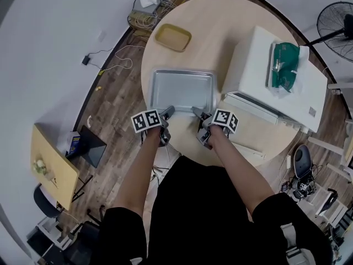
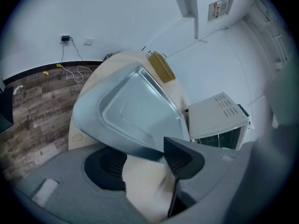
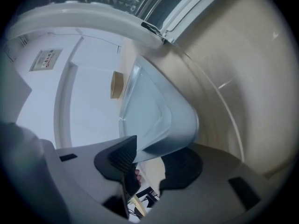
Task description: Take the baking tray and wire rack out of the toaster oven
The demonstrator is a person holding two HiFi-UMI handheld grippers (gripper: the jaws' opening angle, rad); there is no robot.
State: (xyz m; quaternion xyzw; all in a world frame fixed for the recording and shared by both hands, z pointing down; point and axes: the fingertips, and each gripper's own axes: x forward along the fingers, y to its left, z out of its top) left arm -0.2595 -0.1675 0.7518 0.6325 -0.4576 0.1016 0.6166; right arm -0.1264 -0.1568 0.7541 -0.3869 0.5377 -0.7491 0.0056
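Observation:
The metal baking tray [image 1: 182,89] lies flat on the round table, left of the white toaster oven [image 1: 259,54], whose door [image 1: 251,108] hangs open. My left gripper [image 1: 167,114] is at the tray's near edge. In the left gripper view the tray [image 2: 131,111] has its rim between the jaws of the left gripper [image 2: 142,160], which stand apart and do not press on it. My right gripper [image 1: 197,114] holds the near right corner. In the right gripper view the right gripper [image 3: 154,160] is shut on the rim of the tray [image 3: 154,111]. A wire rack cannot be made out.
A shallow yellow dish [image 1: 172,36] sits on the table [image 1: 220,26] beyond the tray. A green bag [image 1: 284,65] lies on top of the oven. The oven's open front [image 2: 219,136] faces the tray's right side. The table's edge runs just under both grippers.

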